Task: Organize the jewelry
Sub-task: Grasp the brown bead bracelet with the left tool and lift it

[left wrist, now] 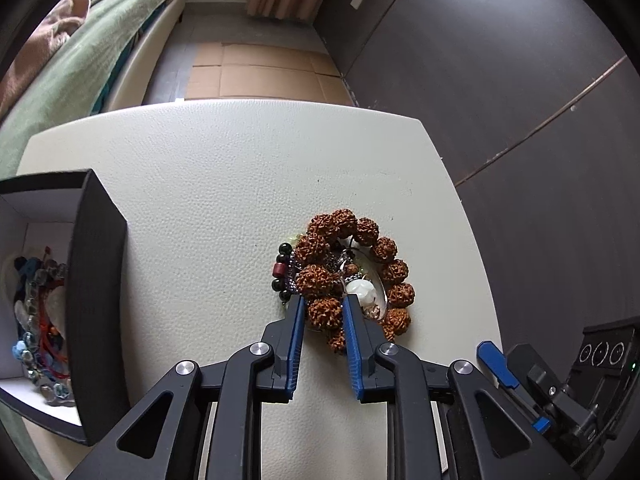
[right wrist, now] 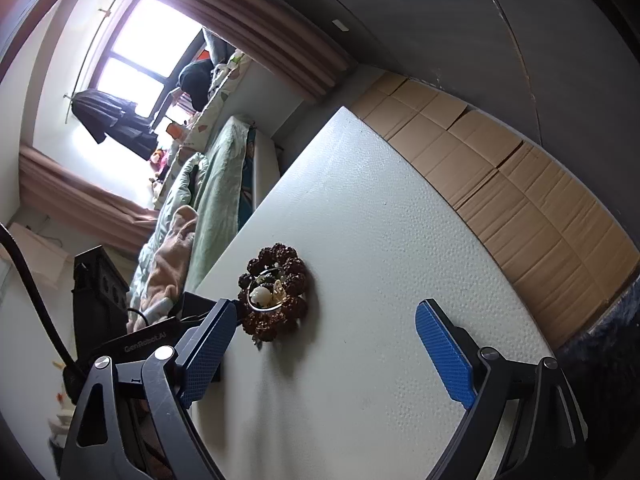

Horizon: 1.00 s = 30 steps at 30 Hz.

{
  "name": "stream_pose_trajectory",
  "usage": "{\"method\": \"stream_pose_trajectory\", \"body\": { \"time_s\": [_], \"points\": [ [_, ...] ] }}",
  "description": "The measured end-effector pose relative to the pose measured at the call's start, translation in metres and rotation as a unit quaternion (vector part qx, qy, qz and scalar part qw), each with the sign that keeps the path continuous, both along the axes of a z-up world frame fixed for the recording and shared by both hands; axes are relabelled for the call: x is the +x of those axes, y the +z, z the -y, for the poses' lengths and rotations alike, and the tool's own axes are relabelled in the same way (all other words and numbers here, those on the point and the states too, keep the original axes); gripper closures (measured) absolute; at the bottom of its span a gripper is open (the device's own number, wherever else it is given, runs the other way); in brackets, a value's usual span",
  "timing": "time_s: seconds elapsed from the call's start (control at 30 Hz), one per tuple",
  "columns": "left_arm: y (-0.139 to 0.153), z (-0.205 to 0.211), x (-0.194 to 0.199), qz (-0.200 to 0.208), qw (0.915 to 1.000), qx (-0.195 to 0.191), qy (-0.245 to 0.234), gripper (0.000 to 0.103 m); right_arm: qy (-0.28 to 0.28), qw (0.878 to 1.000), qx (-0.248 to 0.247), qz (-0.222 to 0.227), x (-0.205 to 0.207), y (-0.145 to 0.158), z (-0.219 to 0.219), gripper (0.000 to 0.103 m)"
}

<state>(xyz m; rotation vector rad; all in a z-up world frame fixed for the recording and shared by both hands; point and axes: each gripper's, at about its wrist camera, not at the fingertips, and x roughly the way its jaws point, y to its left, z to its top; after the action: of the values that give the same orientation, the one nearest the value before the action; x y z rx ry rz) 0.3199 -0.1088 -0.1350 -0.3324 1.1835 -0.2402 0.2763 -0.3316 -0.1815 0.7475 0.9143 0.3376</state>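
A bracelet of big knobbly brown beads (left wrist: 394,270) lies on the white table (left wrist: 220,184), over a small pile with a white stone pendant (left wrist: 362,292), a silvery ring and a string of dark and red beads (left wrist: 282,270). My left gripper (left wrist: 323,304) is shut on the near side of the brown bead bracelet, one bead between its blue pads. The pile also shows in the right wrist view (right wrist: 274,294). My right gripper (right wrist: 324,312) is open and empty, just short of the pile, above the table.
A black box (left wrist: 96,304) with white lining stands at the table's left edge and holds several blue, red and clear bead strings (left wrist: 42,320). Flattened cardboard (left wrist: 256,72) lies on the floor beyond the table. A bed with green bedding (left wrist: 80,60) is at the left.
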Motion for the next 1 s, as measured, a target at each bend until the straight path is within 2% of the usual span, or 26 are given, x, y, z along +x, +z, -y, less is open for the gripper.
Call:
{"method": "stream_pose_trajectory", "body": {
  "time_s": [0.4,0.53,0.8,1.0],
  "points": [
    [-0.006,0.004,0.003,-0.013,0.9999,0.008,0.003,0.082,-0.001,1.0,-0.001,0.001,0.0,0.001,-0.001,0.011],
    [-0.003,0.012,0.006,-0.008,0.9996,0.026,-0.006,0.083,-0.002,1.0,0.001,0.0,-0.001,0.002,-0.003,0.011],
    [0.044,0.02,-0.015,0.062,0.9961,0.052,-0.037,0.084,-0.002,1.0,0.008,0.0,-0.004,0.002,0.0,0.011],
    [0.069,0.024,-0.026,0.079,0.9934,0.052,-0.064,0.084,-0.003,1.0,0.009,0.0,-0.004,0.003,0.0,0.011]
  ]
}}
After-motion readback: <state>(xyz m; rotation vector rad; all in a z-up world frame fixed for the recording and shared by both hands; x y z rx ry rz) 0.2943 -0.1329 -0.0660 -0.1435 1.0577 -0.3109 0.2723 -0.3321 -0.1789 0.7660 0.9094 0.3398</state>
